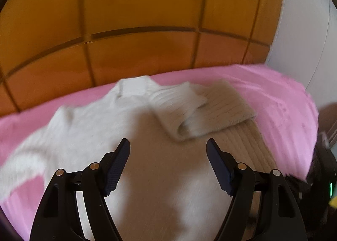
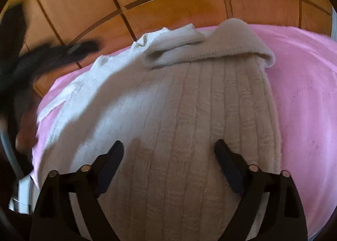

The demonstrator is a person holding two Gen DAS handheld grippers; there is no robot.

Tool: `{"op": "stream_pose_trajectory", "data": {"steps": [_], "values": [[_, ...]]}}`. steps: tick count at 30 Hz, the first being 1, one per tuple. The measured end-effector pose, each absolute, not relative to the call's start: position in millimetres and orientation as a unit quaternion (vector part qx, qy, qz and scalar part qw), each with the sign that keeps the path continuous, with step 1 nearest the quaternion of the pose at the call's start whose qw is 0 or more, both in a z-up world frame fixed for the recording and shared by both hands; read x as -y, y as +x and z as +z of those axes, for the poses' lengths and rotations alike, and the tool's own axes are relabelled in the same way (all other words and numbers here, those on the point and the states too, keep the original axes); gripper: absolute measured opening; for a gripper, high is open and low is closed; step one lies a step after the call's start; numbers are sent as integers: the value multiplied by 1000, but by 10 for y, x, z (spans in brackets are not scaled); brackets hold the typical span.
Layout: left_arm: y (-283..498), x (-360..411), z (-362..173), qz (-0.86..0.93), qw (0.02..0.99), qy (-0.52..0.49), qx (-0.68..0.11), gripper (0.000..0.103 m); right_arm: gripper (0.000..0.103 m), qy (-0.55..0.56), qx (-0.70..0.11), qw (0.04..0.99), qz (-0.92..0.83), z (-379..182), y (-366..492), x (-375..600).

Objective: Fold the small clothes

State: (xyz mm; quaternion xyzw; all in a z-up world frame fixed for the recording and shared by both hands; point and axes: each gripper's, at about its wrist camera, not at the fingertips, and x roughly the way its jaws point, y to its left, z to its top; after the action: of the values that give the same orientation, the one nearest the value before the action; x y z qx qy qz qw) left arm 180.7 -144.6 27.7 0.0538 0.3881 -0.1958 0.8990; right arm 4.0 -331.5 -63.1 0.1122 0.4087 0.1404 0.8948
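Cream ribbed knit fills most of what we see: a small sweater [image 2: 179, 114] lies spread flat on a pink cover [image 2: 301, 85], directly under and ahead of both our tools. In the right wrist view our right gripper [image 2: 169, 152] hangs above the body of the sweater with its jaws spread wide, nothing between the pads, the knit's ribs running away from the fingertips. Ahead of it one sleeve [image 2: 206, 47] is folded across the chest, its cuff [image 2: 174, 38] ending near the collar. In the left wrist view our left gripper [image 1: 168, 150] also stands wide apart and holds nothing; it points down at the sweater [image 1: 147, 167], with the folded sleeve [image 1: 221, 106] just ahead and slightly to its right. To its left the other sleeve [image 1: 23, 163] trails outward over the pink cover [image 1: 273, 93]. Beyond the far edge of the cover we see orange-brown floor tiles [image 1: 137, 9]. Both views are somewhat blurred
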Motion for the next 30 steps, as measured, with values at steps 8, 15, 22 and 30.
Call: {"op": "stream_pose_trajectory", "data": {"steps": [8, 15, 22, 30], "values": [[2579, 1978, -258, -136, 875, 112, -451, 73, 101, 85, -371, 914, 142, -720, 3, 3223], [2676, 968, -398, -53, 872, -115, -473, 33, 101, 109, -360, 914, 156, -738, 30, 3361], [2462, 18, -540, -50, 833, -307, -457, 59, 101, 100, -366, 913, 149, -718, 90, 3371], [2657, -117, -445, -71, 823, -350, -442, 70, 101, 98, -398, 899, 152, -611, 141, 3398]]}}
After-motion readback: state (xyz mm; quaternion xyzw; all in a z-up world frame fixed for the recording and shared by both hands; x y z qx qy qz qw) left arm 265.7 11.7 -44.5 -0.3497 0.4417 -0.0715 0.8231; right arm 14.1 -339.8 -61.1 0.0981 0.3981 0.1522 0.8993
